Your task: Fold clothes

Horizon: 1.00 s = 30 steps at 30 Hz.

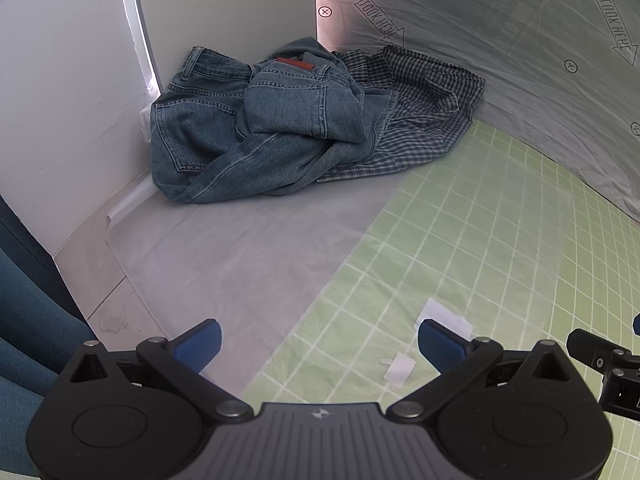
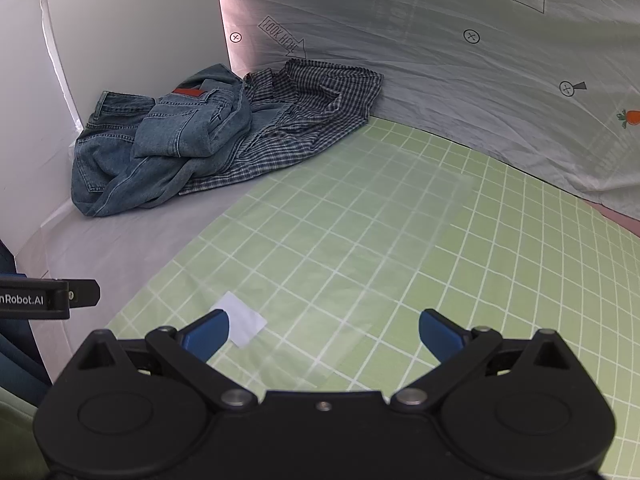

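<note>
Left gripper [image 1: 320,342]: blue-padded jaws spread wide, nothing between them, poised over green checked sheet [image 1: 500,264] and grey sheet [image 1: 240,248]. Right gripper [image 2: 323,332]: jaws likewise parted and empty, above green grid. White paper scrap [image 2: 242,322] just beside its left finger. Farther out, crumpled blue jeans [image 1: 256,128] heaped in corner against white wall panel [image 1: 60,100], lying partly over rumpled dark checked shirt [image 1: 416,116]. Behind, printed backdrop cloth [image 2: 460,72] with carrots and arrows.
</note>
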{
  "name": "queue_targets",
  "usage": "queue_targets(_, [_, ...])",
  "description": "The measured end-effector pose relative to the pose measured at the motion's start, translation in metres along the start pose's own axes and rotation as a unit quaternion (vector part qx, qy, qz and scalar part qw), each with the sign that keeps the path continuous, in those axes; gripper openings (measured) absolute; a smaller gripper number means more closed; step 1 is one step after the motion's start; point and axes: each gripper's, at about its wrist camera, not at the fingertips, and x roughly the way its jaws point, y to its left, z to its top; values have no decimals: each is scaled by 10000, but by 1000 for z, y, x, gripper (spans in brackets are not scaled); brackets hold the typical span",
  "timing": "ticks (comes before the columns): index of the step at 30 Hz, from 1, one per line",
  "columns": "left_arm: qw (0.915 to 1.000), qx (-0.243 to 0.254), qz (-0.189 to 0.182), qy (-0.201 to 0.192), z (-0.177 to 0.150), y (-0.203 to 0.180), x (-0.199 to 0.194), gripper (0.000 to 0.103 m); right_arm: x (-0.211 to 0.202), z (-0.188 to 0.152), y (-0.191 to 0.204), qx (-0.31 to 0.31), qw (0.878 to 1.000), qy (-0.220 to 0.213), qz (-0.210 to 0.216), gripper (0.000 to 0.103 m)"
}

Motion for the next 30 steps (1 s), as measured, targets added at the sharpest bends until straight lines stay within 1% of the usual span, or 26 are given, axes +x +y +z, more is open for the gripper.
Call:
queue_targets(7, [10000, 11, 8, 35, -1, -1, 0, 103, 2, 4, -3, -15, 10000, -7, -6, 102])
queue_targets(30, [10000, 12, 11, 85, -1, -3, 1, 103, 1, 0, -1, 25, 10000, 14, -66, 102])
